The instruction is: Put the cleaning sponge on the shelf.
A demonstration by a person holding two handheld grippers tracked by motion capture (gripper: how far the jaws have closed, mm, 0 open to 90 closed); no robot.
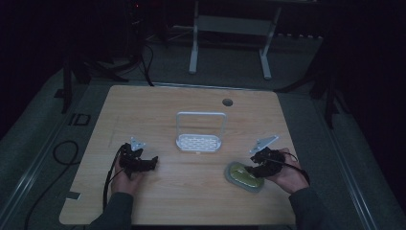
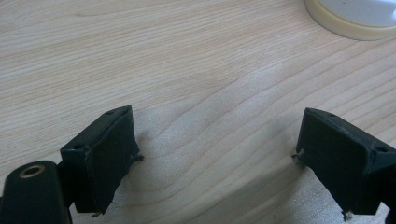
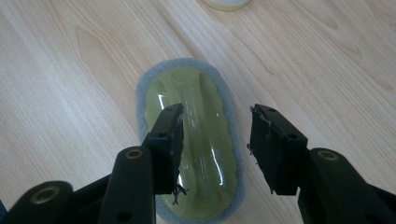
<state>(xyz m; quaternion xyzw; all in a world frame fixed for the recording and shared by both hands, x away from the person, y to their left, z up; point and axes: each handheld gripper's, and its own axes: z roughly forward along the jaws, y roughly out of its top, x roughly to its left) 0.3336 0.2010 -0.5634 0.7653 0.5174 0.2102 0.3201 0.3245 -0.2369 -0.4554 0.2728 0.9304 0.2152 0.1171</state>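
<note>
An oval scrubber with a glossy yellow-green handle and a grey pad lies flat on the wooden table at the front right. My right gripper hovers just above it, open. In the right gripper view its jaws stand wide over the scrubber, one above the handle's ridge and the other above the pad's edge, and neither pad presses on it. At the front left my left gripper is low over bare wood. Its jaws are wide open with nothing between them.
A white wire-frame rack stands at the table's middle, between the two grippers. A round cable hole is near the far edge. A round cream-rimmed object shows ahead of the left gripper. The room beyond the table is dark.
</note>
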